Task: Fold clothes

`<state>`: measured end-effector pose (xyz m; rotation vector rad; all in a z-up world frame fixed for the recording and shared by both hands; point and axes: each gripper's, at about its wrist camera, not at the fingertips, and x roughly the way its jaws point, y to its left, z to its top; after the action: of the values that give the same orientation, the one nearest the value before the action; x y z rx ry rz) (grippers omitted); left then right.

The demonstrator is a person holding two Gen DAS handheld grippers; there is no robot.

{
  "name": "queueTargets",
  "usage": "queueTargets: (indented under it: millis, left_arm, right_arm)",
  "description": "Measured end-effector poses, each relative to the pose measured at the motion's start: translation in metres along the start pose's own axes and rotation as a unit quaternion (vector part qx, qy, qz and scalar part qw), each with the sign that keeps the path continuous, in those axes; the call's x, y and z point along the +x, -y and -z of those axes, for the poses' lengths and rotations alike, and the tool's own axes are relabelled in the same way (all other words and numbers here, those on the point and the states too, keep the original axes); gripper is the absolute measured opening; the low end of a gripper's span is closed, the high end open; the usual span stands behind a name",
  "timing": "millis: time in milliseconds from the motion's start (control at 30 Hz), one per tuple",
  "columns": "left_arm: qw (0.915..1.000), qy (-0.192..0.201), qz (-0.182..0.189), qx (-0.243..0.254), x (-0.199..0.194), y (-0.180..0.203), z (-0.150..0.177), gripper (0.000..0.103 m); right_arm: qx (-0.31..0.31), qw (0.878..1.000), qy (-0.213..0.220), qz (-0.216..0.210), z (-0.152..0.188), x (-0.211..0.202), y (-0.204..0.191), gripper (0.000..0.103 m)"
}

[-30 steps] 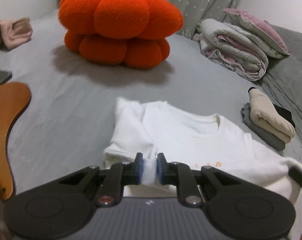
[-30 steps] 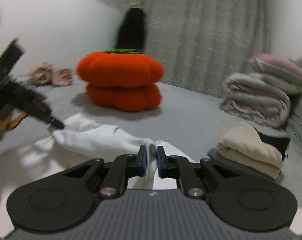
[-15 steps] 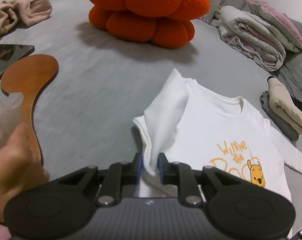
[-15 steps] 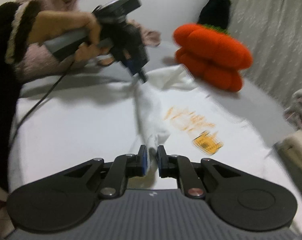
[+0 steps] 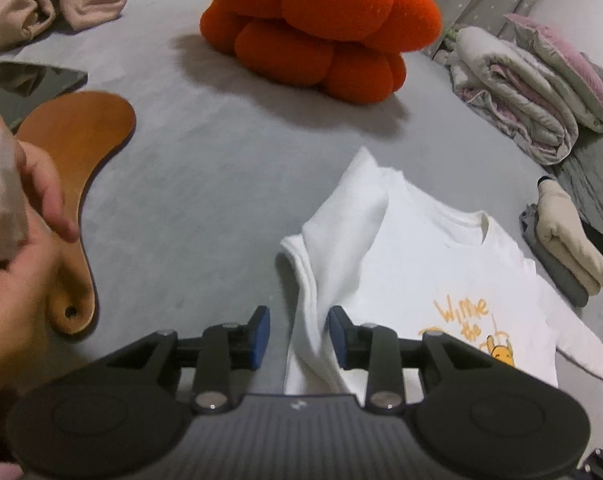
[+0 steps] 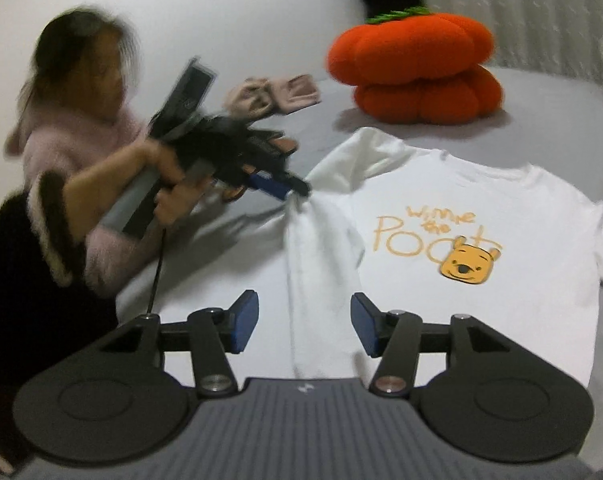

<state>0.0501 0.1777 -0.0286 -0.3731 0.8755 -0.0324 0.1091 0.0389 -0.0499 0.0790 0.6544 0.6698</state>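
A white sweatshirt (image 5: 421, 272) with an orange bear print lies face up on the grey bed (image 5: 201, 184). One sleeve (image 6: 321, 280) is folded down along the body of the sweatshirt (image 6: 441, 200). My left gripper (image 5: 299, 334) hovers over the sleeve's upper fold; its jaws are opening and the cloth sits loosely between the blue pads. My right gripper (image 6: 304, 326) stands over the sleeve's lower end, its jaws opening wide and clear of the cloth. In the right wrist view the left gripper (image 6: 297, 190) is held at the sweatshirt's shoulder.
An orange pumpkin cushion (image 5: 321, 20) sits beyond the sweatshirt. Rolled blankets (image 5: 521, 88) and a small stack of folded clothes (image 5: 565, 240) lie to the right. A wooden board (image 5: 73, 160), a dark tablet (image 5: 25, 80) and a beige garment (image 5: 53, 4) lie left. A person (image 6: 81, 140) sits at the bedside.
Both grippers were shut on the white sleeve and carried it over the sweatshirt. Both have now let go, and the sleeve rests flat.
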Motion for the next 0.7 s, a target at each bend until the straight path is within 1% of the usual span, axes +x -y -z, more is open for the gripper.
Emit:
queueTargets:
  millis: [67, 167, 233, 300, 367, 433, 500, 533, 567, 633, 667, 700]
  left_arm:
    - [0.9999, 0.016, 0.003, 0.001, -0.005, 0.002, -0.002, 0.033]
    - [0.9990, 0.042, 0.012, -0.002, -0.012, 0.004, -0.006, 0.033]
    - [0.9983, 0.053, 0.024, -0.001, -0.013, 0.008, -0.009, 0.033]
    - [0.9975, 0.062, 0.036, 0.002, -0.012, 0.014, -0.012, 0.033]
    - [0.9973, 0.062, 0.038, 0.003, -0.008, 0.020, -0.015, 0.033]
    - [0.9979, 0.058, 0.030, -0.001, -0.002, 0.024, -0.018, 0.033]
    - [0.9983, 0.055, 0.020, -0.008, 0.004, 0.027, -0.020, 0.033]
    - [0.9982, 0.056, 0.016, -0.013, 0.006, 0.027, -0.021, 0.033]
    - [0.9981, 0.057, 0.014, -0.017, 0.006, 0.026, -0.021, 0.033]
    - [0.9976, 0.062, 0.011, -0.028, 0.006, 0.025, -0.022, 0.033]
    - [0.9972, 0.065, 0.010, -0.034, 0.006, 0.024, -0.023, 0.033]
    - [0.9969, 0.068, 0.008, -0.039, 0.006, 0.023, -0.023, 0.033]
  right_arm:
    - [0.025, 1.000, -0.005, 0.014, -0.003, 0.003, 0.007, 0.055]
    - [0.049, 0.997, -0.030, 0.042, -0.002, 0.010, 0.015, 0.054]
    - [0.061, 0.995, -0.048, 0.058, 0.000, 0.015, 0.019, 0.050]
    - [0.062, 0.994, -0.061, 0.061, 0.002, 0.020, 0.019, 0.047]
    - [0.058, 0.994, -0.069, 0.060, 0.005, 0.024, 0.016, 0.040]
    - [0.049, 0.994, -0.075, 0.058, 0.007, 0.030, 0.011, 0.035]
    - [0.035, 0.994, -0.082, 0.056, 0.009, 0.035, 0.006, 0.026]
    - [0.028, 0.994, -0.086, 0.056, 0.009, 0.038, 0.004, 0.018]
    - [0.020, 0.994, -0.087, 0.061, 0.008, 0.039, 0.002, 0.011]
    - [0.003, 0.993, -0.084, 0.079, 0.004, 0.038, 0.000, 0.006]
    - [-0.006, 0.992, -0.078, 0.095, 0.001, 0.036, 0.000, 0.002]
    - [-0.016, 0.991, -0.067, 0.118, -0.003, 0.032, 0.000, 0.002]
